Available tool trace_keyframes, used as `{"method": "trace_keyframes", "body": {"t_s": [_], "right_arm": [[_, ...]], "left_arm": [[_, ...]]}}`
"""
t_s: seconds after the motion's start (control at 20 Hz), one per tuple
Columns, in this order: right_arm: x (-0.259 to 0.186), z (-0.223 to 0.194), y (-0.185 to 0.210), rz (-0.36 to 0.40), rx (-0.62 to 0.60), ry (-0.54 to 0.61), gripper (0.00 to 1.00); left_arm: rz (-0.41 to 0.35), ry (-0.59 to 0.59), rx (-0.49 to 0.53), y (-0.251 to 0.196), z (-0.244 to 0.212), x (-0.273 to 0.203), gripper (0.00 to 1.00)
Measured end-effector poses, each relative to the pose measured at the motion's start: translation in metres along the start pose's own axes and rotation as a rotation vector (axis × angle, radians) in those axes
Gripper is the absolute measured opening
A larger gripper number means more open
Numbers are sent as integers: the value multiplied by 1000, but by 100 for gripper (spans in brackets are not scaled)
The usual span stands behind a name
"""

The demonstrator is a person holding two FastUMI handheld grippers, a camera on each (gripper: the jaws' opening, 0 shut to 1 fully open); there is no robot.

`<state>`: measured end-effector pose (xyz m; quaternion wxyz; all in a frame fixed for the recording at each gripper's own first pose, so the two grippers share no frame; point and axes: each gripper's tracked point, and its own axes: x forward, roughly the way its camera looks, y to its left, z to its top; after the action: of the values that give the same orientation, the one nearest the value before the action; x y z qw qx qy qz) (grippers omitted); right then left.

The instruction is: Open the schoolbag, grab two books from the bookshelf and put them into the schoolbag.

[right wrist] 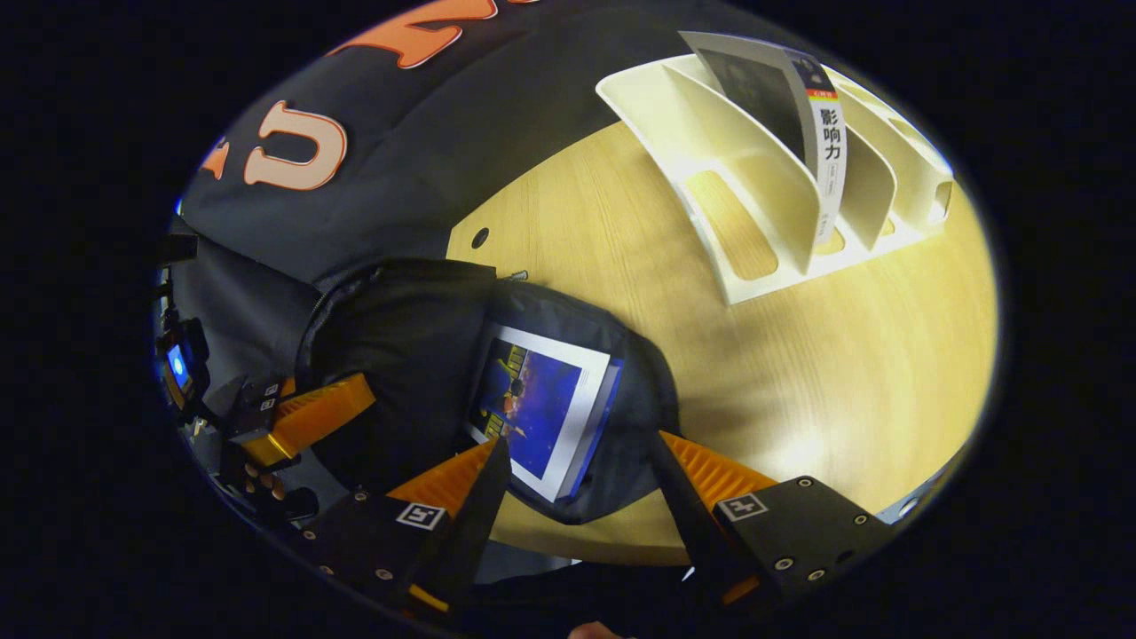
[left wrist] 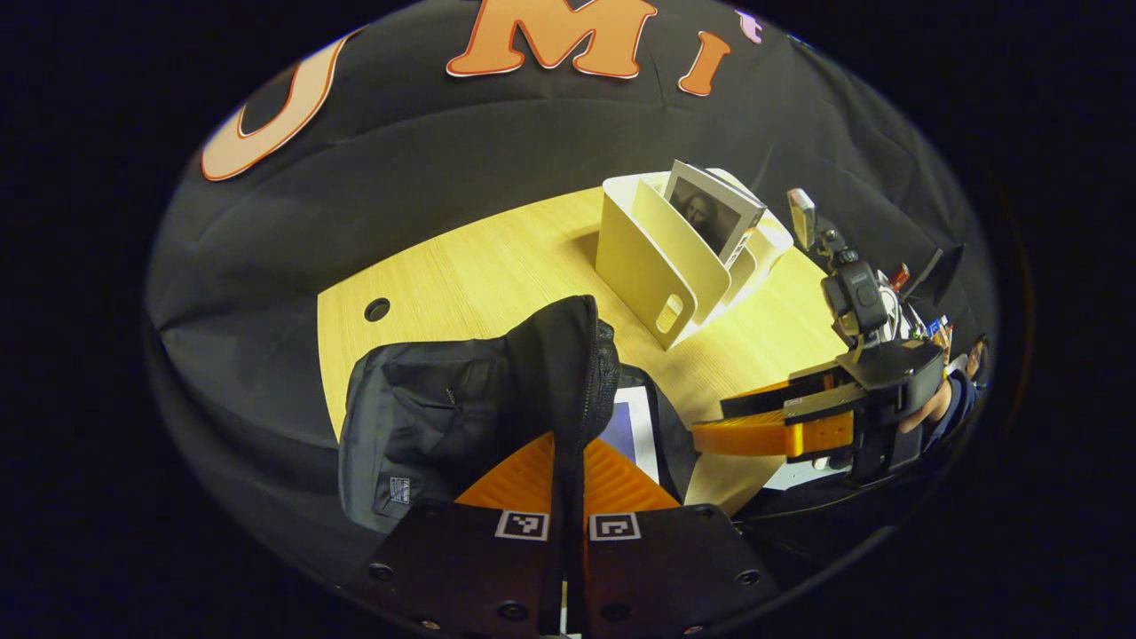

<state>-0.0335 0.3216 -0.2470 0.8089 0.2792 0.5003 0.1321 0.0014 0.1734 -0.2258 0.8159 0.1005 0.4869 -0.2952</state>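
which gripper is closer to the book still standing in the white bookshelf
Right. The right gripper hangs open beside the schoolbag, facing the book; the left gripper is back, clamping the bag's flap.

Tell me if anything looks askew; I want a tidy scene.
The book left in the white rack leans at a slant instead of standing upright. The bag's flap is pinched up by the left gripper.

Both cams ride grippers, close over schoolbag (left wrist: 461,408) (shared), facing bookshelf (right wrist: 781,177) across table (right wrist: 887,355).
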Motion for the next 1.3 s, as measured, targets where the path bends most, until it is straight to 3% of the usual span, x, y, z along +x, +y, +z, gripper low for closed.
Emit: {"method": "trace_keyframes", "body": {"t_s": [0.55,0.85,1.3], "right_arm": [[-66,68,-55,-174,-179,7,97],[-79,104,-66,-227,-280,41,97],[-92,168,-85,-284,-319,68,97]], "left_arm": [[24,3,-80,-6,-6,8,3],[38,4,-120,-5,-6,13,3],[83,28,-159,-2,-9,12,3]]}}
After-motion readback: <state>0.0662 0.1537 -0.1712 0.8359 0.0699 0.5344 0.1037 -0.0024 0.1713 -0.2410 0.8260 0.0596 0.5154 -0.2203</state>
